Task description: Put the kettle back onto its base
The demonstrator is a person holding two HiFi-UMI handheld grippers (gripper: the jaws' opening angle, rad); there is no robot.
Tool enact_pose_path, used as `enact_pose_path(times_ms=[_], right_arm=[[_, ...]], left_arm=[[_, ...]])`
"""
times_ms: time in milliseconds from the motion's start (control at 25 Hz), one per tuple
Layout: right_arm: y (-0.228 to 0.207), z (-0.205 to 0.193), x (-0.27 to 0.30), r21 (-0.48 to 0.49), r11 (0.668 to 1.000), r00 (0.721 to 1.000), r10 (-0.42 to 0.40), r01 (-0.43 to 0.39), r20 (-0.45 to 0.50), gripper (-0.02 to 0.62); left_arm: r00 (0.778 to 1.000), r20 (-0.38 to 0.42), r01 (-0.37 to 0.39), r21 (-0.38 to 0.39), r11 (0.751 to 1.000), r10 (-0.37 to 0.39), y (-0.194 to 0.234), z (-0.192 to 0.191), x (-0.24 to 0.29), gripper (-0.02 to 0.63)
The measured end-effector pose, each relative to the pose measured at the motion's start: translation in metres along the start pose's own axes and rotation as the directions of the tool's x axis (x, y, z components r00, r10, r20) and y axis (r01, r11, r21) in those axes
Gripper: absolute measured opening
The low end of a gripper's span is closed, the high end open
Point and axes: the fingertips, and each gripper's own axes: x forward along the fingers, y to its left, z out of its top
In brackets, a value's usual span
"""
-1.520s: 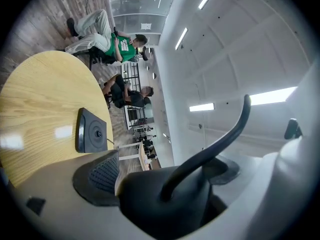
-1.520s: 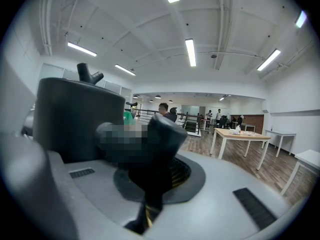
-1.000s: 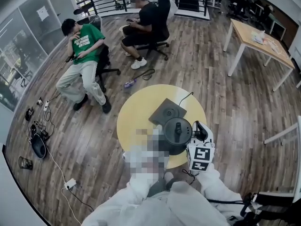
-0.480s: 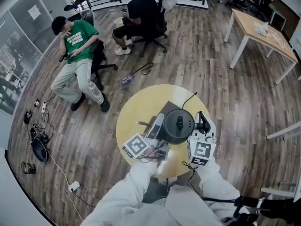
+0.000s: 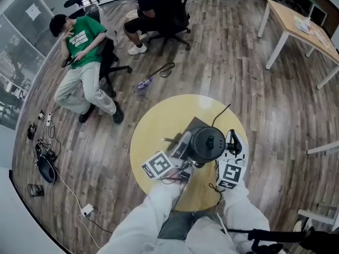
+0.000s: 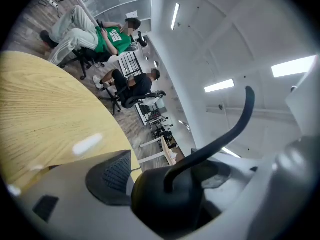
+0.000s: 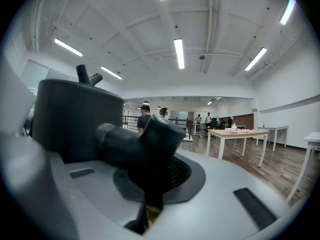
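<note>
On the round yellow table [image 5: 153,131] the black kettle [image 5: 207,143] stands over the dark grey base [image 5: 195,124] and covers most of it. Whether it rests on the base is hidden. My right gripper [image 5: 231,142] is shut on the kettle's handle [image 7: 130,144], with the kettle's body [image 7: 75,114] to the left in the right gripper view. My left gripper [image 5: 185,151] reaches in at the kettle's left side, and its jaws are closing. A black rounded part [image 6: 170,204] lies between them; I cannot tell whether it belongs to the kettle or the base.
The base's cord [image 5: 222,111] runs off the table's far edge. Two people [image 5: 85,62] sit on office chairs beyond the table at the far left. Cables and a power strip [image 5: 85,209] lie on the wooden floor at left. A wooden desk [image 5: 299,28] stands at the upper right.
The kettle has moved away from me until it covers the base, with the right gripper still on its handle. The left gripper has come into view and reached the kettle's left side.
</note>
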Motion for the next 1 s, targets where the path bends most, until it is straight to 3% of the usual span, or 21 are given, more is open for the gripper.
enact_pose_path(times_ms=[120,280,520,1000], right_arm=[[0.002,-0.018,0.017,-0.021,1.000,1.000,-0.021,0.020,-0.011,0.015],[0.004,-0.036,0.034,-0.028,0.999,1.000,-0.015,0.015,-0.011,0.015],[0.011,-0.051,0.047,-0.032,0.999,1.000,-0.012,0.011,-0.021,0.017],[0.011,-0.066,0.058,-0.021,1.000,1.000,-0.024,0.024,-0.018,0.015]], left_arm=[[0.998,-0.047,-0.053,-0.052,0.997,0.050,0.030,-0.006,0.013,0.345],[0.993,-0.089,-0.083,-0.066,0.994,0.077,0.053,-0.007,0.024,0.324],[0.992,-0.087,-0.099,-0.088,0.991,0.092,0.071,-0.005,0.030,0.310],[0.996,-0.075,-0.048,-0.128,0.991,0.038,0.074,-0.004,0.044,0.308]])
